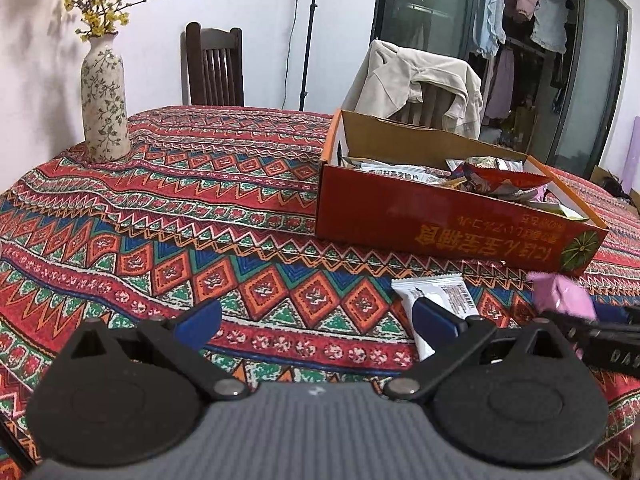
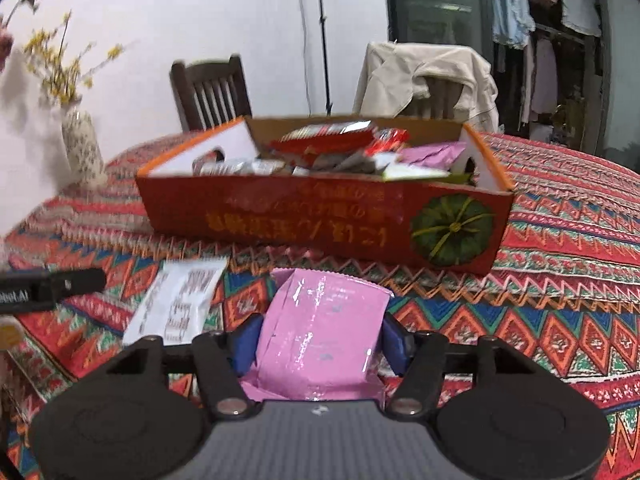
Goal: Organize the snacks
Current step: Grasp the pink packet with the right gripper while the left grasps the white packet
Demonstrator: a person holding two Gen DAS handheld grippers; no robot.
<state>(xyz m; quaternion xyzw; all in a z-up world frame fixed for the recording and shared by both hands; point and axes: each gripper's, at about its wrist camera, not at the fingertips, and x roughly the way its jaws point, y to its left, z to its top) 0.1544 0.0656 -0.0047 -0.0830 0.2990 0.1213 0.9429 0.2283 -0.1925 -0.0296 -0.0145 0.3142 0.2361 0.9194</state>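
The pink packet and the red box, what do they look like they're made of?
Pink packet: looks like glossy plastic or foil film, given its bright glare spots, creases and crimped edge. Red box: probably printed cardboard, with brown raw inner walls and a matte red outside.

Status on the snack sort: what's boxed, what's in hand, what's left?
Done: several packets already lie in the red box. In hand: the right gripper is shut on the pink packet, in front of the box. Left: the white packet lies on the cloth by the open left gripper.
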